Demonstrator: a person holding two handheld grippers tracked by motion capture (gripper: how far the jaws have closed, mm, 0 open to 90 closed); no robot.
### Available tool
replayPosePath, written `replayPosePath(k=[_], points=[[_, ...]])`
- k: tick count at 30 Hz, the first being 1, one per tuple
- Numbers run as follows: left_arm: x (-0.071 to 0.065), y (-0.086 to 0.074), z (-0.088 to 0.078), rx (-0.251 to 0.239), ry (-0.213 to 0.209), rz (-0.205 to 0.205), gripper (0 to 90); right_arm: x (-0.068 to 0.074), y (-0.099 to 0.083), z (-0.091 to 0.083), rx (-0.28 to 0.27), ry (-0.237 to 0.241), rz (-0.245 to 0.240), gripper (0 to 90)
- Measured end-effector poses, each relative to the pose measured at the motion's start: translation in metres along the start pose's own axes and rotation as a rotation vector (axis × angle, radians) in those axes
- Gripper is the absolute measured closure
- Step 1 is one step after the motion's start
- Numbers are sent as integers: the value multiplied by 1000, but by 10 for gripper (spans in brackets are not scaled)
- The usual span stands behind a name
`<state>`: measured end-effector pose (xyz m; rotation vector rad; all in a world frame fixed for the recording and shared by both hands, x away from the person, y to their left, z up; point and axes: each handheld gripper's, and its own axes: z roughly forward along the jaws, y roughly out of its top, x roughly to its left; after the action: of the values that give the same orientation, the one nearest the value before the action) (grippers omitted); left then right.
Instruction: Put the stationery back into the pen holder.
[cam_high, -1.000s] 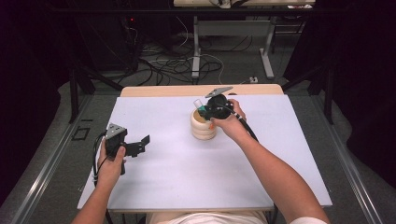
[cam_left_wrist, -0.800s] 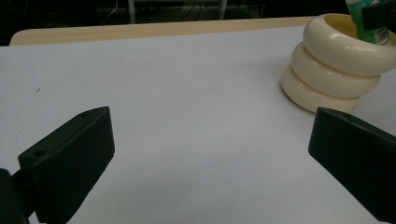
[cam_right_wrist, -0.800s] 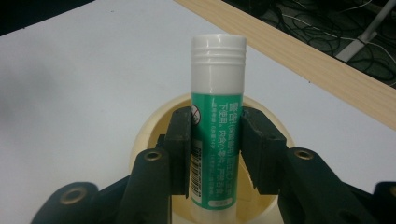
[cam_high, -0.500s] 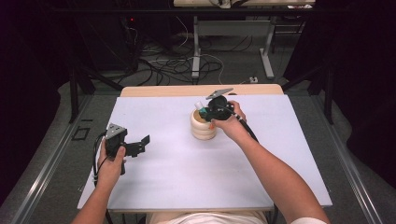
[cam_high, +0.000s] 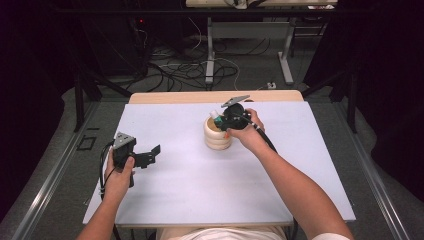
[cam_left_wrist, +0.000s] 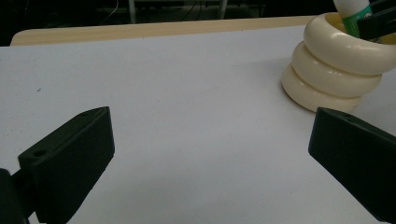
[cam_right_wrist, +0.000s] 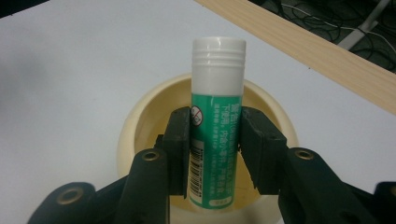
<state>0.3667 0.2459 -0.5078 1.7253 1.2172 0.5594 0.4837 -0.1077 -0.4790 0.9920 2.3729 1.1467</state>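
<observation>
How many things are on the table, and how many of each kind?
Cream ringed holder: 1
Green and white glue stick: 1
Black tools: 2, the left tool and the right tool
Total: 4

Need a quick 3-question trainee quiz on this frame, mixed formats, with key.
1. True or false: the left gripper is clamped on the cream ringed holder.
2. What does the right gripper grip? A) a marker B) a green glue stick C) a spoon
3. Fill in: the glue stick's white cap points ____ the holder's opening.

Key:
1. False; it is open over the white table, apart from the holder.
2. B
3. away from
</observation>
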Motion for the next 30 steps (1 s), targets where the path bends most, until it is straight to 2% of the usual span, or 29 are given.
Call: replayPosePath(k=[3,19,23,30], points=[[0,0,0,1,0,0,3,0,1,-2,-14,3,2,628],[-1,0,0,1,-1,4,3,7,3,-14,-70,24,21,365],[-1,0,0,2,0,5,3,7,2,-19,-68,30,21,308],[-1,0,0,2,1,5,3,9,0,-31,-77,13,26,248]])
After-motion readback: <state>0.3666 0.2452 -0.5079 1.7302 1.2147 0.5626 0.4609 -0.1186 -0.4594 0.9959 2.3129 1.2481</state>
